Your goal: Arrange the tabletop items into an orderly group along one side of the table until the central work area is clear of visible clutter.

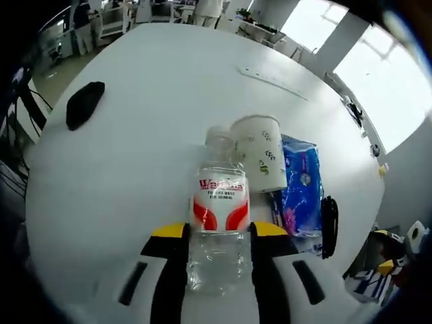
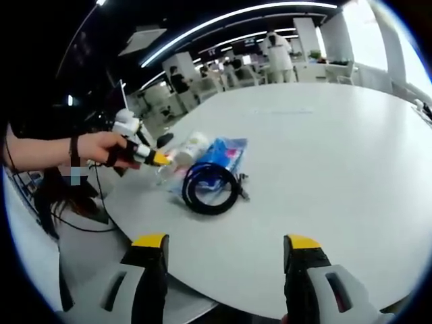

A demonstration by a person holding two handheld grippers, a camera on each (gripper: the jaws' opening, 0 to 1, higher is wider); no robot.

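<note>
The bottle (image 1: 217,223) is clear, with a white label marked in red. The cup (image 1: 260,150) is white with small green leaf marks. The packet (image 1: 300,185) is blue with pink patches. The cable (image 2: 210,187) is black, the table (image 1: 155,101) white, the jaws yellow-tipped black.

Blue packet (image 1: 300,192) partly behind paper cup (image 1: 260,152) (print unreadable), distant people blurred

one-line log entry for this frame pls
left gripper: shut on water bottle | right gripper: open, nothing held | paper cup, blue packet, coiled black cable: grouped near table edge
</note>
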